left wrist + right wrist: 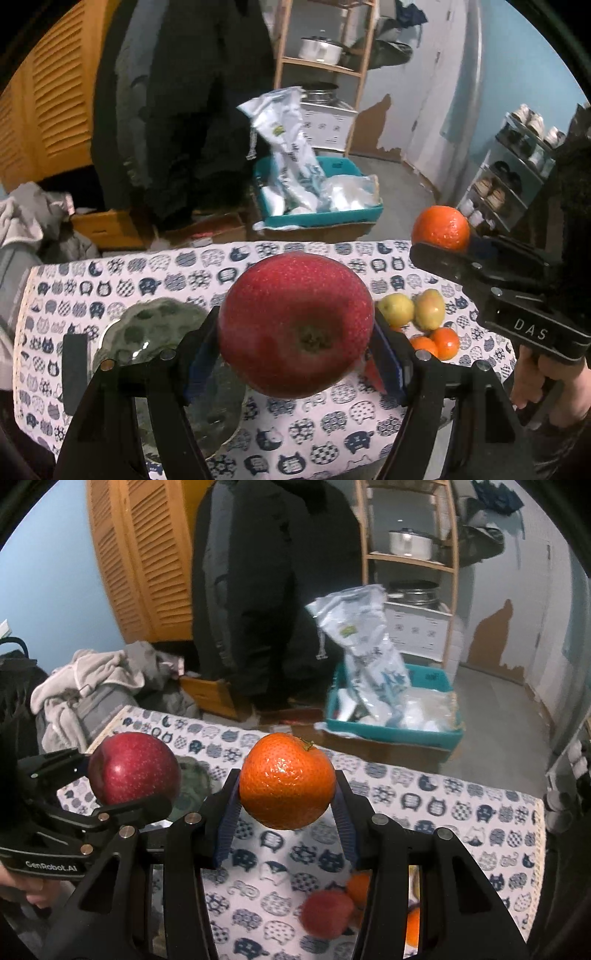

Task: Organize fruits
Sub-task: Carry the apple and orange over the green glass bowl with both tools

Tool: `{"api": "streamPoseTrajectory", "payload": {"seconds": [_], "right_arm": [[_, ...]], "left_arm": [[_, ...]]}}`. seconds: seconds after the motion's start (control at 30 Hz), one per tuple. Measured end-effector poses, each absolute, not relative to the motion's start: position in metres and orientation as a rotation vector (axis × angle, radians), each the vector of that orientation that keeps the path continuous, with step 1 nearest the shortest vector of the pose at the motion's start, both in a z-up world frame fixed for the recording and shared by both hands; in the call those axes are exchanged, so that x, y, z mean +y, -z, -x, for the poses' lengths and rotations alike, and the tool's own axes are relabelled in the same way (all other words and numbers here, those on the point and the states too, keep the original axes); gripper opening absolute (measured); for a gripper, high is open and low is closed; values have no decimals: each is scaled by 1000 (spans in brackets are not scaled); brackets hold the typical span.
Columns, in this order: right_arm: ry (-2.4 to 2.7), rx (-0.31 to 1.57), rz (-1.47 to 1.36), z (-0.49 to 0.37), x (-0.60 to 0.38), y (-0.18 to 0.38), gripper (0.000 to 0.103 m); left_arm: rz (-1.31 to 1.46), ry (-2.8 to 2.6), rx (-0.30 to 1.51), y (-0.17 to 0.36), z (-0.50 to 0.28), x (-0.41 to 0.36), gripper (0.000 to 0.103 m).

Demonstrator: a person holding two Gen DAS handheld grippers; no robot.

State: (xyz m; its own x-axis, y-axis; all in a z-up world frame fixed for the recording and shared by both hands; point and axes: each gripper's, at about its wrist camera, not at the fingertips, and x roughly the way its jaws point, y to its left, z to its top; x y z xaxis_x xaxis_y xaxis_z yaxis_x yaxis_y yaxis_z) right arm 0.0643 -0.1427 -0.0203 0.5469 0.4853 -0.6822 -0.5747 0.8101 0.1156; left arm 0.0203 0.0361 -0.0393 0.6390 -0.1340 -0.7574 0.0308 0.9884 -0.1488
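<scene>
While a glass bowl (155,332) waits at the left, a red apple (295,328) is clamped across its sides by the left gripper (295,347) above the tablecloth (314,424) (firm, smooth, probably slippery); the orange (287,781) is clamped likewise by the right gripper (288,812).

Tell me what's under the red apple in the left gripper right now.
The red apple, clamped in the left gripper, hangs above the cat-print tablecloth. A glass dish sits beside it to the left. The cloth directly beneath is hidden in this view by the apple.
</scene>
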Motion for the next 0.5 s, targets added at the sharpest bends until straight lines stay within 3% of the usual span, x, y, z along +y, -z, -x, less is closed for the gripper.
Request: {"api": "streamPoseTrajectory", "payload": {"seconds": [0.5], "right_arm": [[-752, 841, 177, -72, -50, 46, 47]], "left_arm": [[207, -31, 919, 73, -5, 121, 76]]}}
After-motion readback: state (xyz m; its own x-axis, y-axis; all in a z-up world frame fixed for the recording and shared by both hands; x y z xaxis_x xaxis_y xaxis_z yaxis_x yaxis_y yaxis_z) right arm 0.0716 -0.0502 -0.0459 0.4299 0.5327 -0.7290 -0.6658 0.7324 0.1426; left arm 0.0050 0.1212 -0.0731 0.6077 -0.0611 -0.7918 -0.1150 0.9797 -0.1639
